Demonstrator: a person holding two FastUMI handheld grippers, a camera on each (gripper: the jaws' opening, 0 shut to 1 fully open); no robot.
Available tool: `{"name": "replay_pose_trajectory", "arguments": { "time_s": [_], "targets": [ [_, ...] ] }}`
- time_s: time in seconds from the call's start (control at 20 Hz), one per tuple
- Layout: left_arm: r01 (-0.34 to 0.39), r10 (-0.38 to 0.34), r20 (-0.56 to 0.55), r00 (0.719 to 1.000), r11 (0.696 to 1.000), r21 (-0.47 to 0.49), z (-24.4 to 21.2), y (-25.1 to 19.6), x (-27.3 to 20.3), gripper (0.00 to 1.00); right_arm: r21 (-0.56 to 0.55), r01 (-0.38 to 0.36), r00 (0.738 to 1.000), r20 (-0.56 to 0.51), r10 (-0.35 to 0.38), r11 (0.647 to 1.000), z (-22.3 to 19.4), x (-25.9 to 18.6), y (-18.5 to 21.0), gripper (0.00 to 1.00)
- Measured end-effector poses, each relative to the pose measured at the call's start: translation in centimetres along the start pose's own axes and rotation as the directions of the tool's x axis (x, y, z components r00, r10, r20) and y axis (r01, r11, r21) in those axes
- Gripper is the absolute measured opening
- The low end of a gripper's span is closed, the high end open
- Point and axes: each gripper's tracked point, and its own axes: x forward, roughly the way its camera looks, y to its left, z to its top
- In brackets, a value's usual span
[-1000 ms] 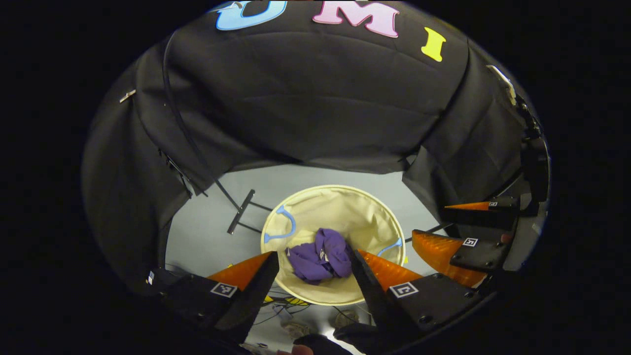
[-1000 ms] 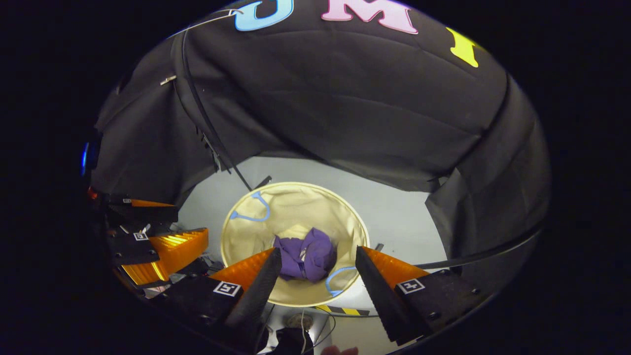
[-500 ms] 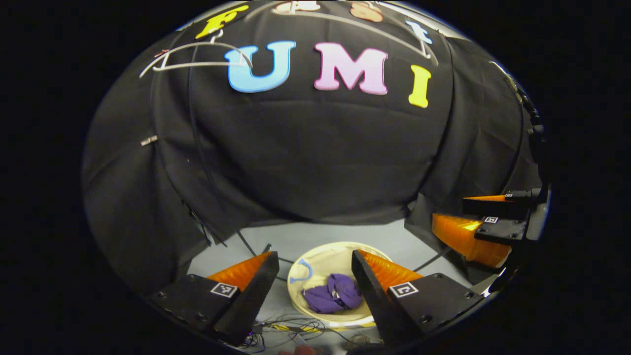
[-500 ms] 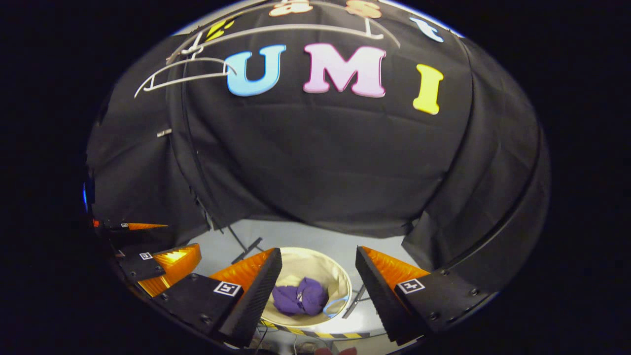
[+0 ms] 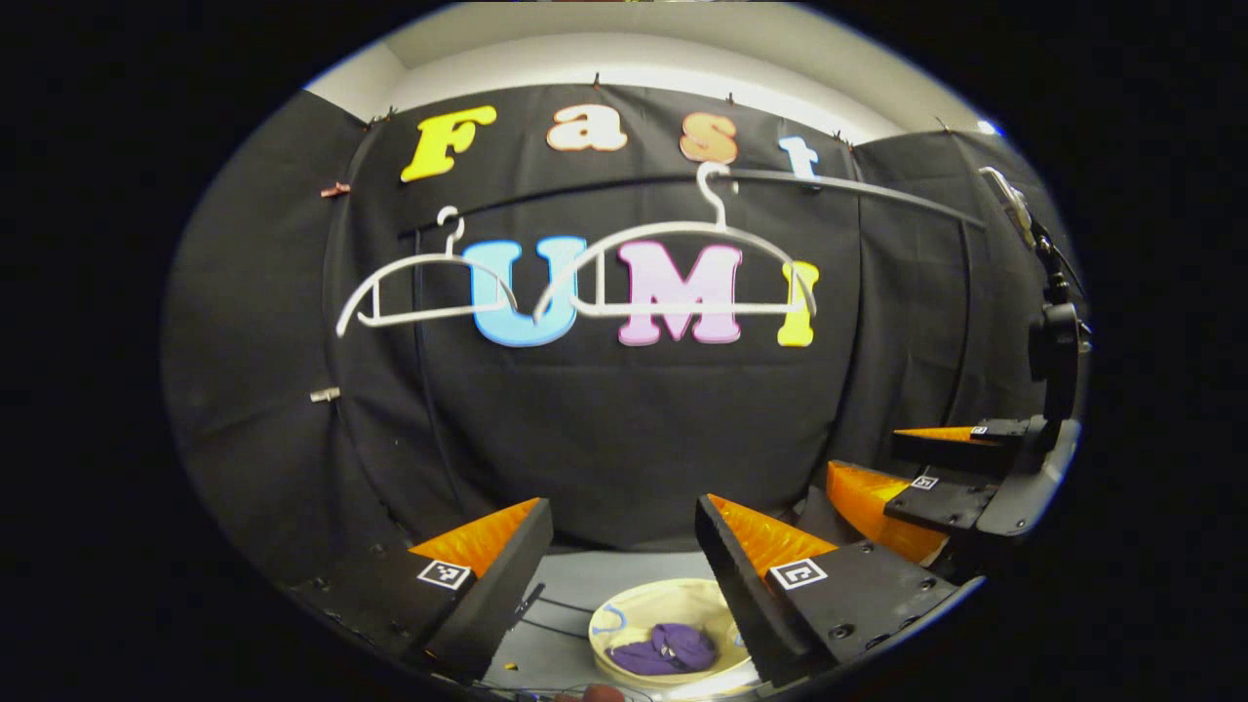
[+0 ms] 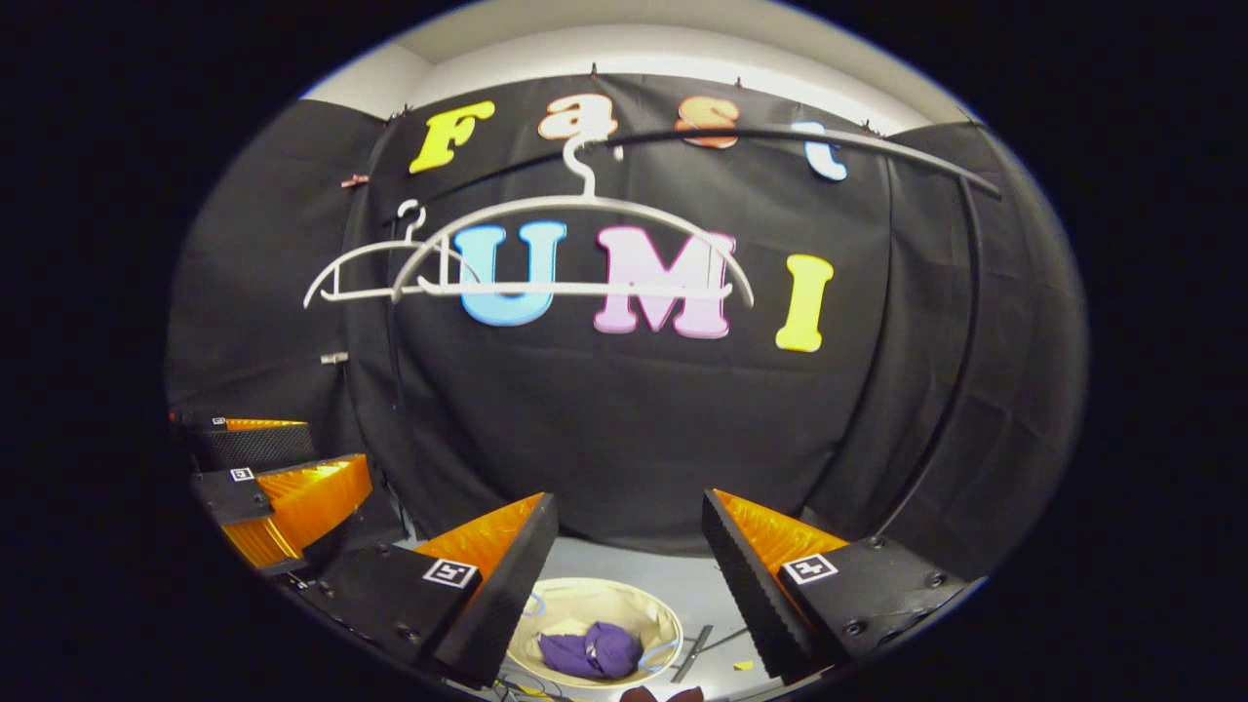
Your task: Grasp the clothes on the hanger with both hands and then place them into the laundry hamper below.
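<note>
Landmark: the cream laundry hamper (image 5: 639,609) stands on the grey floor (image 5: 604,575), low in both views; every place below is given against it.
Small hanger: a bare white hanger (image 5: 419,288) hangs on the dark rail (image 5: 877,190), high above the hamper and to its left in the left gripper view; in the right gripper view it sits partly behind the larger hanger (image 6: 351,273).
Large hanger: a second bare white hanger (image 5: 682,263) hangs from the same rail, almost straight above the hamper (image 6: 575,244).
Clothes: a crumpled purple garment (image 5: 668,651) lies inside the hamper, against its bottom (image 6: 590,651); blue handle loops show on the hamper's inner wall.
Left gripper: the left gripper (image 5: 624,517) is held above the hamper, its fingers (image 5: 507,556) spread apart with nothing between them; in the right gripper view it appears far to the hamper's left (image 6: 278,468).
Right gripper: the right gripper (image 6: 629,512) is likewise above the hamper, fingers (image 6: 741,561) wide apart and empty; in the left gripper view it appears up and to the right of the hamper (image 5: 892,458).
Floor clutter: thin cables lie just in front of the hamper.
</note>
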Motion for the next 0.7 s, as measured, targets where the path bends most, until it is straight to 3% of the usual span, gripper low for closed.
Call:
{"name": "replay_pose_trajectory", "arguments": {
  "time_s": [0.1, 0.3, 0.55, 0.7],
  "targets": [
    [0.001, -0.001, 0.062, 0.998, 1.000, -0.002, 3.7, 0.0, -2.1, 0.93, 0.003, 0.005, 0.998, 0.068, -0.005, 1.000, 3.5, -1.9, 0.2, 0.94],
    [-0.006, 0.009, 0.153, 0.988, 1.000, -0.020, 8.7, 0.7, -5.7, 0.93, -0.004, 0.021, 0.984, 0.176, -0.020, 1.000, 11.2, -6.6, 0.4, 1.00],
    [0.010, -0.006, 0.233, 0.973, 1.000, -0.015, 13.3, 1.4, -9.4, 0.93, 0.028, 0.056, 0.958, 0.282, -0.061, 0.998, 16.2, -10.8, 0.2, 0.98],
    [0.016, -0.010, 0.233, 0.972, 1.000, -0.026, 13.7, 1.8, -11.6, 0.95, 0.019, 0.075, 0.940, 0.334, -0.077, 0.997, 18.1, -13.1, 1.0, 0.96]
  ]
}}
